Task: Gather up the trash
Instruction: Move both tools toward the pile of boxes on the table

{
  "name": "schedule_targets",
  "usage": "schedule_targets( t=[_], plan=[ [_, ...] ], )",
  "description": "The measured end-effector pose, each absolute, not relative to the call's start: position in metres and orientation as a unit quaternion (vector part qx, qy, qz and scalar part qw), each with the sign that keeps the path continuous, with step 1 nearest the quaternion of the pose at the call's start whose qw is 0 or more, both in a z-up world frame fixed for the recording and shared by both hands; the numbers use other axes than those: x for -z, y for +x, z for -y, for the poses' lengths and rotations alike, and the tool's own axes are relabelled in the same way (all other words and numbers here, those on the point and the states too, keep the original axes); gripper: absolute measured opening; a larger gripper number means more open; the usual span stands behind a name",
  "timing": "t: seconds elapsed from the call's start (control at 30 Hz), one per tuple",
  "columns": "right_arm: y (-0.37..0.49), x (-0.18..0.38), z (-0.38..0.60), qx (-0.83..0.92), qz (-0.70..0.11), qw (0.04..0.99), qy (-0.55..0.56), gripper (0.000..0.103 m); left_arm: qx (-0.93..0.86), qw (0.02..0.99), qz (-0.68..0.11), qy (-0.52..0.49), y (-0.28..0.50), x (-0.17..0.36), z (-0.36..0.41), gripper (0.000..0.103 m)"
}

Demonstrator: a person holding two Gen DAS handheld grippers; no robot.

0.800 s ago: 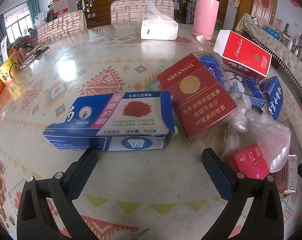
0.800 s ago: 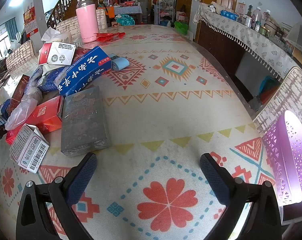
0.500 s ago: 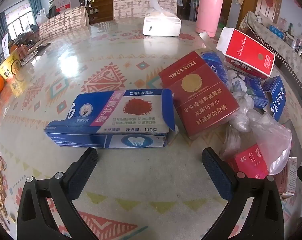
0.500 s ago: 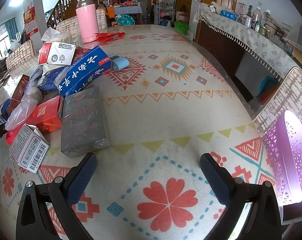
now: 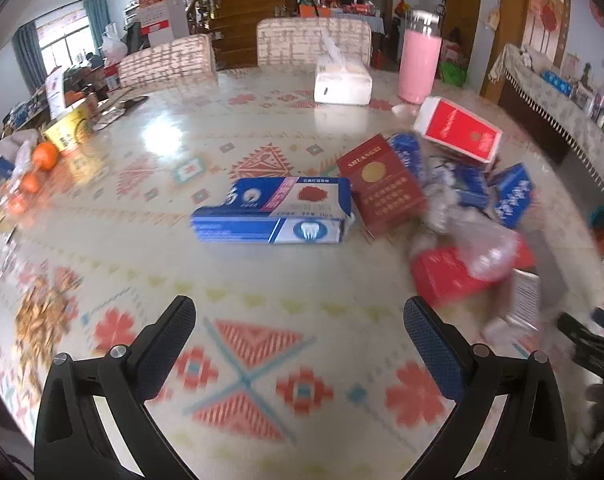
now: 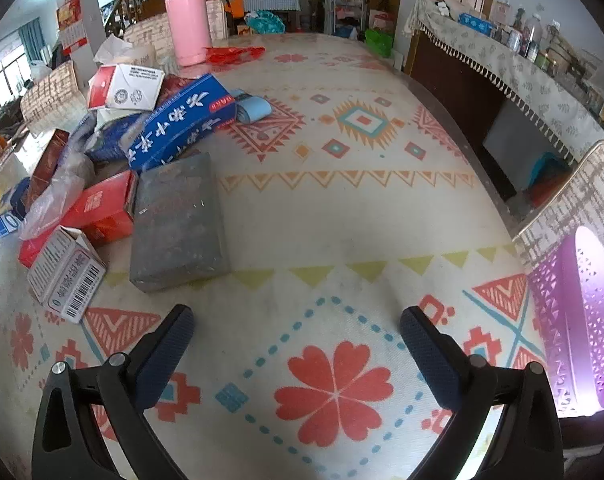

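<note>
Left gripper (image 5: 299, 320): spread wide, nothing between the fingers (image 5: 170, 340), hanging over bare patterned tablecloth (image 5: 262, 280). Well ahead of the fingertips, roughly centred between them: blue toothpaste box (image 5: 276, 210), lying flat, long side across. Touching its right end, ahead of the right finger: dark red cigarette carton (image 5: 381, 184), tilted. Farther right, a blurred heap: crumpled clear plastic bag (image 5: 481, 248) over a bright red box (image 5: 445, 276), blue boxes behind, and a red-and-white carton (image 5: 459, 132) at the far edge of the heap. Beyond everything: white tissue pack (image 5: 341, 80) and pink flask (image 5: 417, 64).

Right gripper (image 6: 297, 320): likewise released, fingers (image 6: 429, 344) wide apart, empty, above the flower print. Ahead of the left finger, close but apart: grey flat pack (image 6: 178, 216). Left of that finger: white barcode box (image 6: 68, 276), open flap up, leaning on a red box (image 6: 98, 208). Farther ahead-left: long blue box (image 6: 182, 120) resting on the pile. Just beside the right finger, at the table's edge: purple perforated basket (image 6: 573, 320).
</note>
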State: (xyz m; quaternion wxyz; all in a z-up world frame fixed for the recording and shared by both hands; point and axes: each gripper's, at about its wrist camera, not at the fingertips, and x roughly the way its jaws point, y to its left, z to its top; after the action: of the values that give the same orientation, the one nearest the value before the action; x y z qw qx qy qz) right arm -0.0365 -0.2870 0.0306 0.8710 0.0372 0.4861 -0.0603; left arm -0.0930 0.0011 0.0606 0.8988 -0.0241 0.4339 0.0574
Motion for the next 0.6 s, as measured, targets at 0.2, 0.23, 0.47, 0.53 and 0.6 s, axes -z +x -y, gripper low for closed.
schedule_targets(
  t=[0.2, 0.23, 0.47, 0.53, 0.6],
  plan=[
    [-0.037, -0.031, 0.288, 0.056, -0.484, 0.873, 0.038, 0.103, -0.102, 0.907, -0.407, -0.038, -0.143, -0.075, -0.001, 0.103],
    [-0.037, -0.031, 0.289, 0.056, -0.483, 0.873, 0.040, 0.103, -0.115, 0.908, -0.402, -0.038, -0.147, -0.077, 0.000, 0.103],
    [-0.048, -0.038, 0.304, 0.014, -0.449, 0.887, 0.102, 0.103, -0.192, 0.908, -0.367, -0.069, -0.183, -0.089, -0.011, 0.103],
    [-0.053, -0.044, 0.304, -0.001, -0.429, 0.897, 0.111, 0.103, -0.202, 0.905, -0.370, -0.060, -0.188, -0.090, -0.013, 0.103],
    [-0.059, -0.050, 0.298, -0.008, -0.408, 0.907, 0.100, 0.103, -0.216, 0.905, -0.364, -0.049, -0.192, -0.093, -0.013, 0.103]
  ],
)
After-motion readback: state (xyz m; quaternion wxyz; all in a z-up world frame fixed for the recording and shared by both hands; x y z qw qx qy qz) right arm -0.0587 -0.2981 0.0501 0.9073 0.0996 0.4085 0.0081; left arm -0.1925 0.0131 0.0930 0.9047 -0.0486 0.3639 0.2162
